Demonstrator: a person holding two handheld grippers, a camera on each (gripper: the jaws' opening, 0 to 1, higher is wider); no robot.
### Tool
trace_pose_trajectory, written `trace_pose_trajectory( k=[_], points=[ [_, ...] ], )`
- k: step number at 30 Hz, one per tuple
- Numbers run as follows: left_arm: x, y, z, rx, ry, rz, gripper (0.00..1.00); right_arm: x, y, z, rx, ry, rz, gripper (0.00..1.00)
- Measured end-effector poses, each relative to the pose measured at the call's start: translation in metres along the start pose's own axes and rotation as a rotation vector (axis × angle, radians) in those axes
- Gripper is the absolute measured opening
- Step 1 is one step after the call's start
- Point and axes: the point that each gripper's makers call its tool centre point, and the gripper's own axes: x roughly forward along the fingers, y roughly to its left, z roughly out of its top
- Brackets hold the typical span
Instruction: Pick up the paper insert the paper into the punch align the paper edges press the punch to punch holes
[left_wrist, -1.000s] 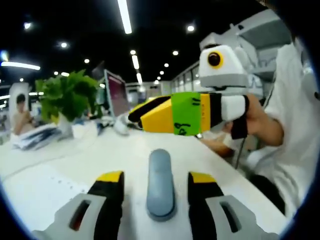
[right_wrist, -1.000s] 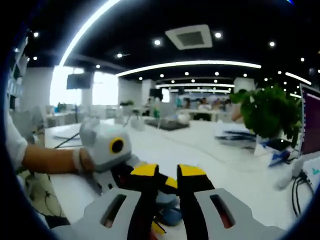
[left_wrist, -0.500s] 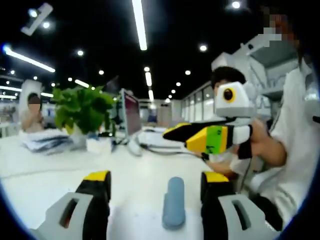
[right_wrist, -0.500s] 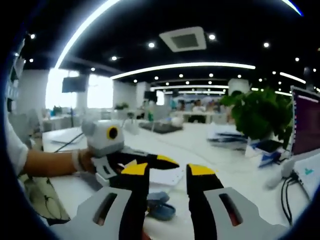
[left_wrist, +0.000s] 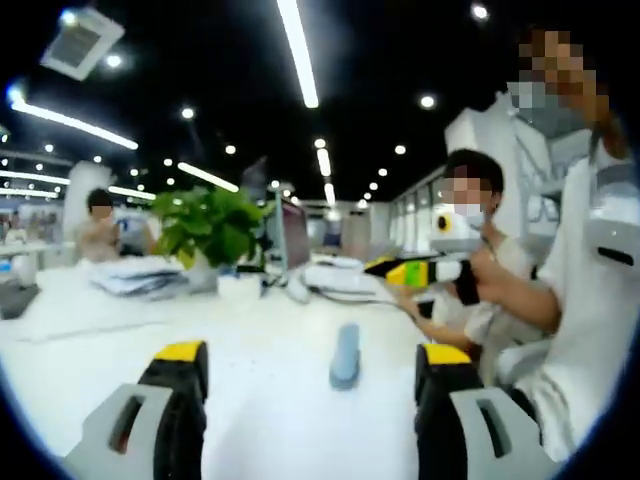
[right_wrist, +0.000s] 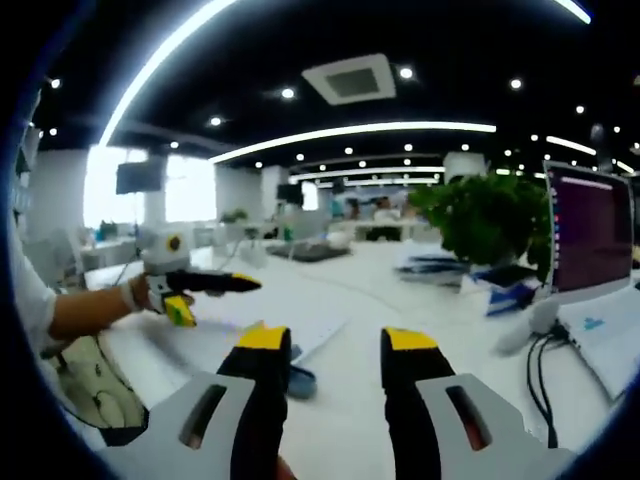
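Note:
A blue-grey punch (left_wrist: 345, 355) lies on the white table (left_wrist: 260, 400), ahead of my left gripper (left_wrist: 312, 360) and apart from it. Its jaws stand wide open with nothing between them. In the left gripper view my right gripper (left_wrist: 420, 270) hangs above the table's right side, held by a hand. In the right gripper view my right gripper (right_wrist: 336, 345) is open and empty. The punch (right_wrist: 300, 381) peeks out beside its left jaw. A white sheet of paper (right_wrist: 300, 335) lies flat just beyond. My left gripper (right_wrist: 190, 285) floats at the left, held by a hand.
A green potted plant (left_wrist: 210, 225), a monitor (left_wrist: 292, 235) and a stack of papers (left_wrist: 140, 275) stand at the table's far side. Cables (right_wrist: 545, 400) run near the monitor (right_wrist: 590, 240). A person in white (left_wrist: 580, 300) is at the table's right edge.
Both grippers have pulled back from the punch and away from each other. Both pairs of jaws stand wider apart than a second ago.

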Motion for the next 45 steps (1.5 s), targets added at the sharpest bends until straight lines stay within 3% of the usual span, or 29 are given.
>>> trace_pose_trajectory(
  k=[4,6,10,11,14,18,21,25,36,38,45],
  points=[
    [-0.018,-0.003,-0.023,-0.006,0.079,-0.013,0.83,-0.001,0.003,-0.017,-0.009,0.028,0.052,0.39],
    [-0.024,-0.006,-0.038,0.031,0.136,-0.024,0.82,0.001,0.006,-0.030,-0.036,0.059,0.114,0.39],
    [-0.023,-0.007,-0.051,0.002,0.155,-0.034,0.78,0.005,0.016,-0.047,-0.012,0.104,0.240,0.39],
    [-0.024,-0.004,-0.057,0.022,0.194,-0.025,0.76,0.005,0.019,-0.051,-0.023,0.118,0.274,0.39],
    [-0.022,0.000,-0.064,0.029,0.210,-0.019,0.68,0.010,0.025,-0.060,-0.075,0.143,0.374,0.39],
    [-0.022,-0.005,-0.072,0.042,0.246,-0.033,0.69,0.020,0.027,-0.067,-0.137,0.162,0.487,0.39],
    [-0.023,-0.001,-0.070,0.032,0.239,-0.023,0.70,0.032,0.025,-0.072,-0.135,0.168,0.567,0.39],
    [-0.024,0.000,-0.070,0.029,0.236,-0.021,0.70,0.045,0.020,-0.076,-0.119,0.181,0.614,0.39],
    [-0.025,-0.001,-0.071,0.031,0.232,-0.027,0.70,0.048,0.029,-0.082,-0.147,0.214,0.737,0.38],
    [-0.025,-0.002,-0.071,0.031,0.234,-0.028,0.70,0.049,0.036,-0.084,-0.118,0.239,0.774,0.37],
    [-0.024,-0.002,-0.071,0.031,0.233,-0.029,0.70,0.053,0.046,-0.086,-0.139,0.237,0.853,0.24]
  ],
)
